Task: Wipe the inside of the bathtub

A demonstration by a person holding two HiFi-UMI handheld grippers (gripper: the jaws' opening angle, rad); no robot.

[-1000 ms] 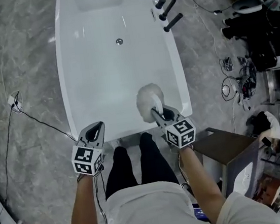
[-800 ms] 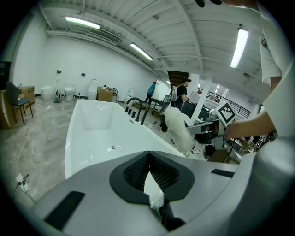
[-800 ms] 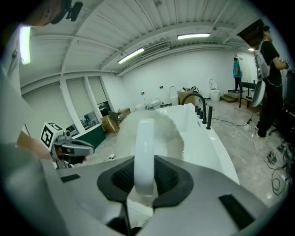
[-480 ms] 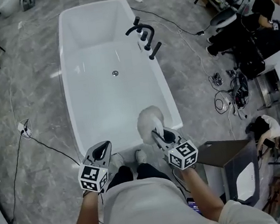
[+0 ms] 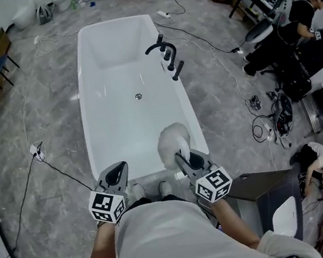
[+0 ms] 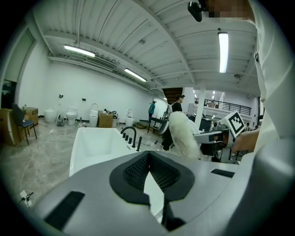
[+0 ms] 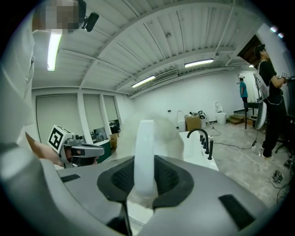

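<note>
A long white bathtub lies ahead on the grey floor, its drain near the middle and a black faucet set on its right rim. My right gripper is shut on the white handle of a fluffy white duster, held over the tub's near right corner. My left gripper is shut and holds nothing, just outside the tub's near end; the tub shows beyond it in the left gripper view, where the duster is also seen.
A grey cabinet stands close at my right. Cables and a floor socket with its cord lie beside the tub. A person stands at the far right among equipment. Boxes and toilets line the far wall.
The view has pulled back and up, so the whole tub now shows. Both grippers have kept their places at the near end, the duster still held over the near right corner.
</note>
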